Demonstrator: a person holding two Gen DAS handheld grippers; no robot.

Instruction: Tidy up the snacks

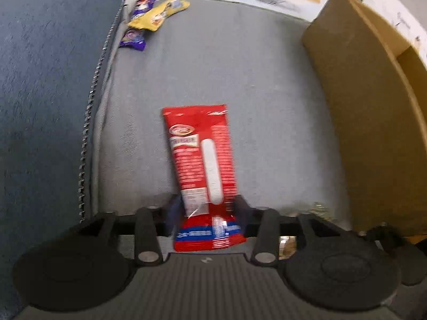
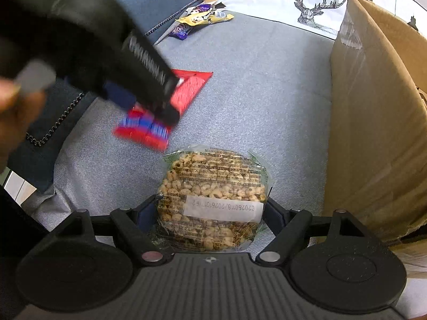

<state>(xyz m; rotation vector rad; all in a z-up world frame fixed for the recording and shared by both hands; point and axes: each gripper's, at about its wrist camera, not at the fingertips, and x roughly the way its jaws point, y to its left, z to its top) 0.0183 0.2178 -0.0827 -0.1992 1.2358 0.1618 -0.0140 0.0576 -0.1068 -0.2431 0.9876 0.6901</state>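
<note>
A: The jaws of the left gripper (image 1: 206, 208) stood partly apart astride the near end of the red snack packet (image 1: 201, 160); whether the pads pressed on it could not be told through the blur.

B: And the packet's lie?

A: Flat on the grey sofa cushion (image 1: 253, 74), its long axis running straight away from the jaws, toward the back of the seat.

B: The right side?

A: The right gripper (image 2: 210, 213) had its jaws wide, flanking the round clear pack of puffed snacks (image 2: 213, 192) at both sides; contact could not be confirmed. That pack sat nearer the cardboard box (image 2: 373, 133), so the right hand looked better placed for it.

B: Room to move?

A: Open cushion lay between both packs and the box wall. 3 more wrappers (image 2: 202, 18) rested at the far left corner, well apart. The cushion's zip edge (image 1: 88, 122) dropped off left of the red packet.
</note>
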